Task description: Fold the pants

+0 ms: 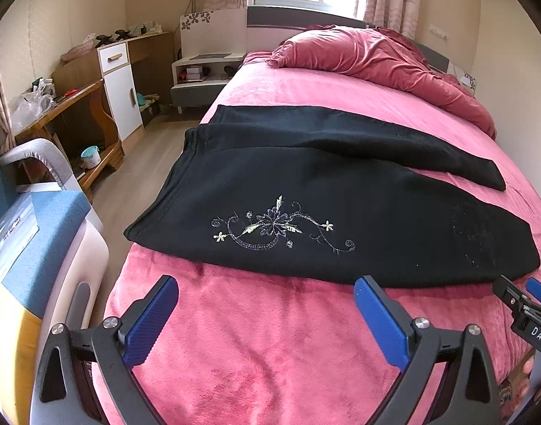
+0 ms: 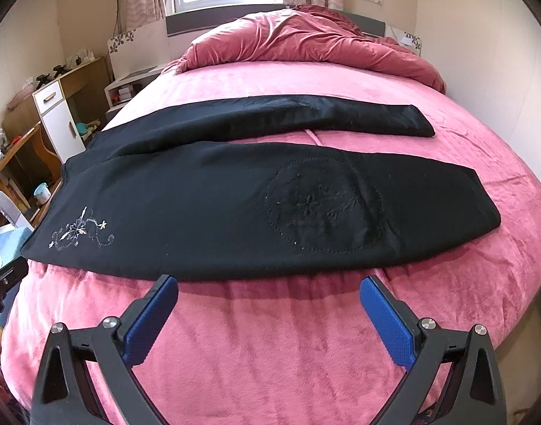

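Black pants (image 1: 305, 184) spread flat across pink bed (image 1: 263, 336), legs apart, waistband at left. Left gripper (image 1: 266, 313) and right gripper (image 2: 268, 315) both gaping wide, empty, just short of near edge. Probably soft, limp, light; best pinched at hem and waistband corners

- Black pants (image 1: 323, 191) lie spread across the pink bed (image 1: 270, 336).
- Left gripper (image 1: 266, 295) hovers near their edge, jaws wide, empty.
- Right gripper (image 1: 518, 288) is at lower right.

Black embroidered pants (image 1: 305, 191), spread flat across bed
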`<control>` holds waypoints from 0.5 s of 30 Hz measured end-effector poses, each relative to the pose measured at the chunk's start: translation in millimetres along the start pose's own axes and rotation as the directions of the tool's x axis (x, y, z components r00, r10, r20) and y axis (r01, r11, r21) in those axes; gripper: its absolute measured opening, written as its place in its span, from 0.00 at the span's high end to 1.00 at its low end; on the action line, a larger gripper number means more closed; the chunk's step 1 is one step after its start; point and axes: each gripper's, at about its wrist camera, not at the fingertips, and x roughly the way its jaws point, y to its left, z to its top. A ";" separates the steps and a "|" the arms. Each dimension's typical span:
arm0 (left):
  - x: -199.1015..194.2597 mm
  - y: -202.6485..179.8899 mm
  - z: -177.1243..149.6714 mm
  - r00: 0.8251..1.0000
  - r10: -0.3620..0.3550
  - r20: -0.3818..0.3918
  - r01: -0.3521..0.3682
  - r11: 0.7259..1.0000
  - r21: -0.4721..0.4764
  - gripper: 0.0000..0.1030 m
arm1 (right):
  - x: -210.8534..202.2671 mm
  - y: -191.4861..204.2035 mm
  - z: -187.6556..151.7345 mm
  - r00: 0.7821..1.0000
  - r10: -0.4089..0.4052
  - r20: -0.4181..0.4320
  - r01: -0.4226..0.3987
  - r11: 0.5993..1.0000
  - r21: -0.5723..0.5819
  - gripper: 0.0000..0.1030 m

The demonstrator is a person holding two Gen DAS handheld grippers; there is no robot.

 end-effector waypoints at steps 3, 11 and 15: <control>0.0 -0.9 -0.1 1.000 -0.003 0.000 0.003 1.000 0.003 0.02 | -0.6 -0.7 0.5 1.000 0.004 0.000 -0.004 1.000 0.004 0.00; -0.7 -2.0 0.5 1.000 -0.004 -0.007 0.004 1.000 0.002 0.01 | -0.8 -0.2 1.1 1.000 0.001 0.001 -0.001 1.000 0.002 0.00; -0.4 -1.6 0.7 1.000 -0.009 -0.010 0.009 1.000 0.000 0.01 | -0.9 -0.5 1.2 1.000 0.000 0.001 0.000 1.000 0.001 0.00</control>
